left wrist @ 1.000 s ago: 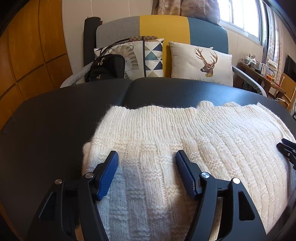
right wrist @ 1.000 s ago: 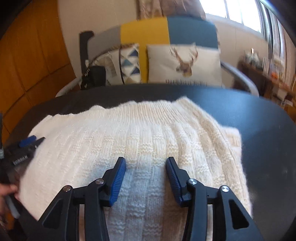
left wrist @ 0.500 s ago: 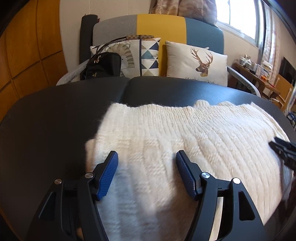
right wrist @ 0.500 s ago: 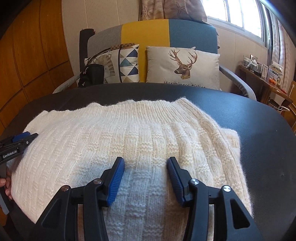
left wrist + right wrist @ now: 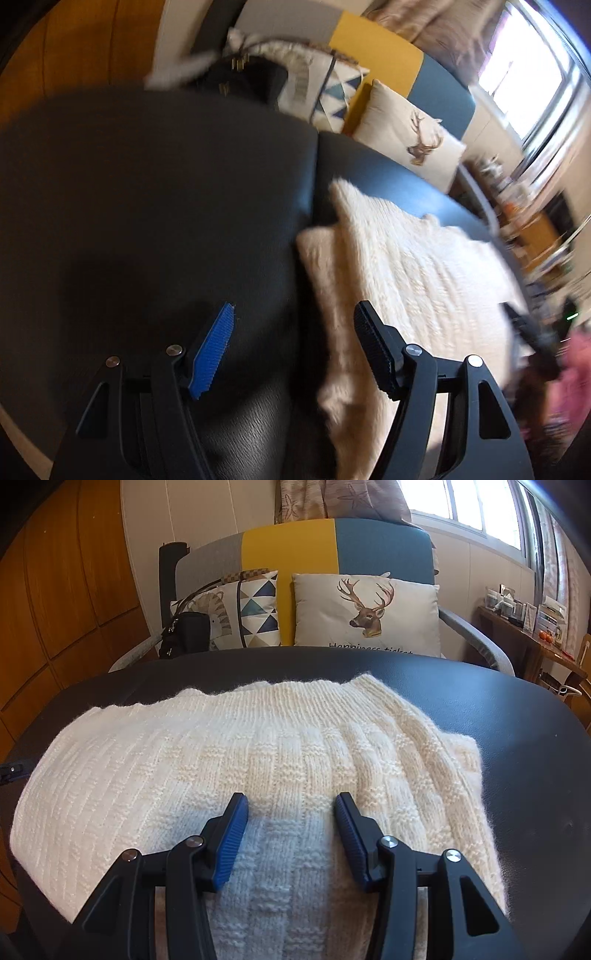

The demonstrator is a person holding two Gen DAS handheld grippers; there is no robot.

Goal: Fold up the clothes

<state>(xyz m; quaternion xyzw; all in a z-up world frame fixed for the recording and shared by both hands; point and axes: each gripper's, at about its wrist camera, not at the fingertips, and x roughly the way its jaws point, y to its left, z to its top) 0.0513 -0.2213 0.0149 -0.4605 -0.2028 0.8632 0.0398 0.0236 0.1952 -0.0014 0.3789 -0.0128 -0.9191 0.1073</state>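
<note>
Softly ribbed cream sweater [image 5: 258,760] (chunky knit) covers smooth black table [image 5: 535,746].

1. Behind your black table [image 5: 498,709] you have an armchair [image 5: 332,542] with a grey, yellow and blue back.
2. On its seat you see a deer cushion [image 5: 365,613] beside a triangle-patterned cushion [image 5: 255,609].
3. A black handbag [image 5: 184,633] leans against the patterned cushion.
4. At your far right, under the window [image 5: 465,502], stands a wooden side table [image 5: 524,642] crowded with small items.
5. Wooden wall panels [image 5: 55,590] fill your left.
</note>
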